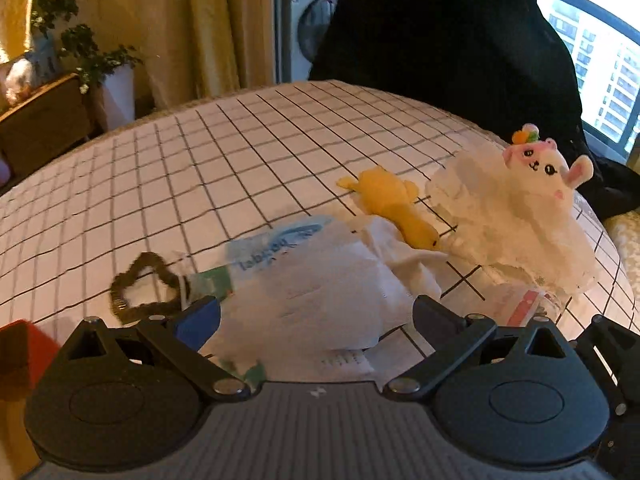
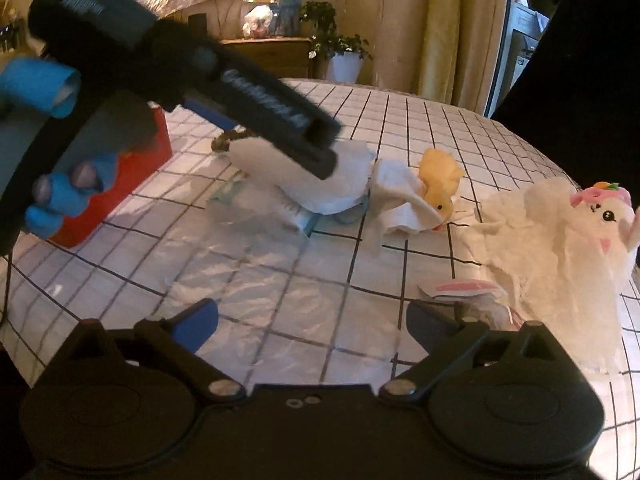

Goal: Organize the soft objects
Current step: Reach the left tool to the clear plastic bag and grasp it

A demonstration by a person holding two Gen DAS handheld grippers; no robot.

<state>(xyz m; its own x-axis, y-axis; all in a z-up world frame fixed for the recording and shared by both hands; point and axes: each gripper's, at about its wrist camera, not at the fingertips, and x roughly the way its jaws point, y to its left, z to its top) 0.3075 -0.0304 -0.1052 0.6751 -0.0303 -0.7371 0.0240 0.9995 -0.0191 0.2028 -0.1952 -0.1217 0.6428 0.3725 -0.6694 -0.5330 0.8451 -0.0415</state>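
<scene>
Over the checked tablecloth (image 1: 248,152) our left gripper (image 1: 316,312) and right gripper (image 2: 312,320) gape empty, next closing on the crumpled white tissue (image 1: 320,300)

The left claw (image 1: 316,316) is being seen as a black frame with two round, domed housings joined by a grey ribbed panel. Silver screw heads are showing at the pivots of its angled link arms. One finger (image 1: 200,320) is being tipped in blue, the other is looking dark. The right claw (image 2: 312,320) is being built alike: black body, twin round housings, silver screws, small screws at the centre, blue-tipped fingers (image 2: 198,322). In the right wrist view the left claw's black body is carrying white lettering, too blurred to read. Blue gloves with open fingertips are being worn on the left hand (image 2: 64,196).
</scene>
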